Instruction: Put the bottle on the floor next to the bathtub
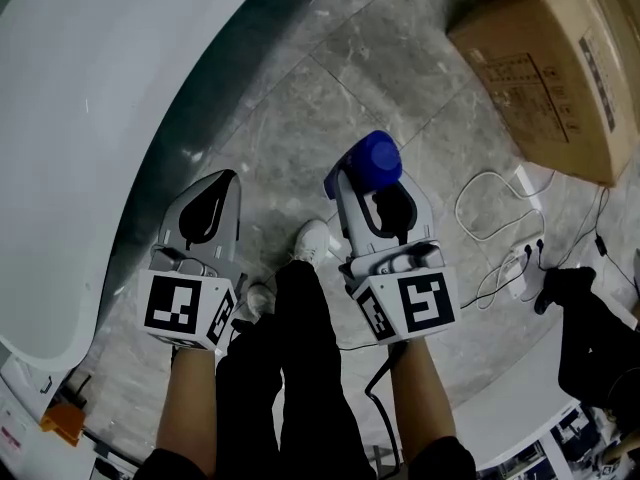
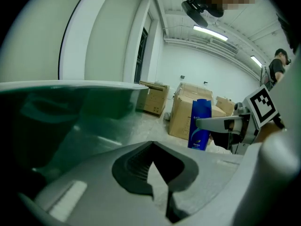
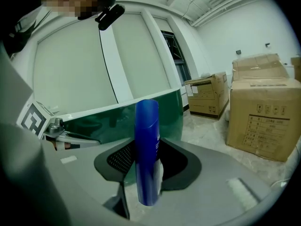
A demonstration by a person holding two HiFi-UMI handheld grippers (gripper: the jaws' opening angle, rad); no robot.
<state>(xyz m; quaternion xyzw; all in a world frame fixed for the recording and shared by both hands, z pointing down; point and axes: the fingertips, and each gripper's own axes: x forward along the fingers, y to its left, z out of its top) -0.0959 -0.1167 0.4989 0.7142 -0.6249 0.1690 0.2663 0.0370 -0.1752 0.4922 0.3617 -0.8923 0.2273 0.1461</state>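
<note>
The white bathtub (image 1: 80, 118) curves along the left, above the grey marble floor (image 1: 330, 88), with a cardboard box (image 1: 550, 63) well apart at the upper right. The left gripper (image 1: 215, 193) hangs just beside the tub wall, its jaws closed together on nothing. The right gripper (image 1: 372, 190) clamps the blue bottle (image 3: 146, 149) upright above the floor, near the tub.

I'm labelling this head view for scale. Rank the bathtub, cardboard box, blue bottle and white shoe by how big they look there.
1. bathtub, though cut off by the frame.
2. cardboard box.
3. blue bottle and white shoe look alike; the bottle is end-on and nearer the camera, so unranked.
</note>
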